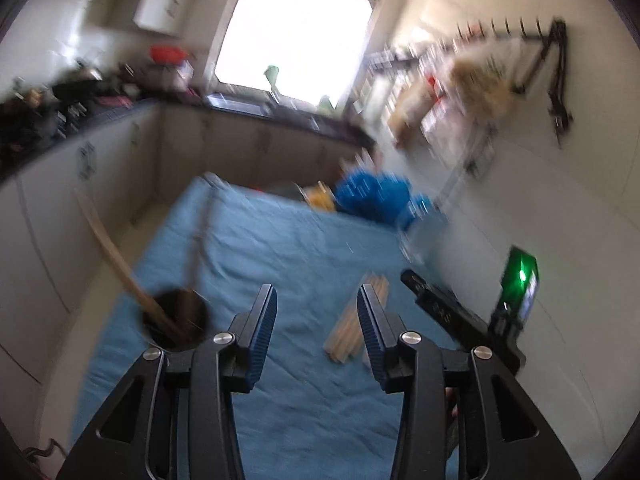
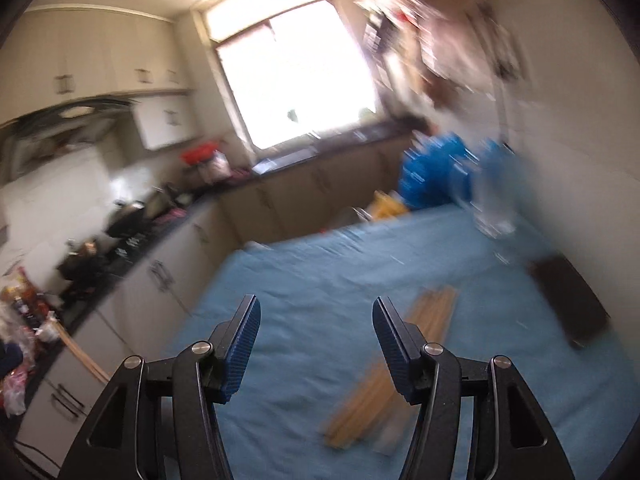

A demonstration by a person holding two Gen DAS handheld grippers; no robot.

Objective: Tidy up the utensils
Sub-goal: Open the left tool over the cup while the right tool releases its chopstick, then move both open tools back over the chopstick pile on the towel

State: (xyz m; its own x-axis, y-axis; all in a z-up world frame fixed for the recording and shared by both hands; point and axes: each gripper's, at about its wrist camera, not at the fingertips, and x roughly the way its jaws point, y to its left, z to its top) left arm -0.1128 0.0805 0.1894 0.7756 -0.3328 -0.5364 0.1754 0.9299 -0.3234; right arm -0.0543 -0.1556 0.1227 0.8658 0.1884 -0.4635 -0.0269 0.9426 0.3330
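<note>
A bundle of wooden chopsticks (image 1: 352,328) lies loose on the blue cloth (image 1: 280,248), just beside the right finger of my left gripper (image 1: 317,292). That gripper is open, with only cloth between its fingers. A dark round holder (image 1: 176,320) stands at the cloth's left edge, left of the gripper, with long wooden utensils (image 1: 108,248) leaning out of it. In the right wrist view the chopsticks (image 2: 434,312) run under the right finger of my right gripper (image 2: 316,304), which hangs open above the cloth (image 2: 320,272) with nothing between its pads. Both views are blurred.
A black device with a green light (image 1: 520,280) sits by the right wall. In the right wrist view a dark flat box (image 2: 568,304) lies near that wall. Blue bags (image 2: 436,168) and a clear jar (image 2: 492,216) crowd the far right corner. Kitchen cabinets (image 1: 60,208) line the left.
</note>
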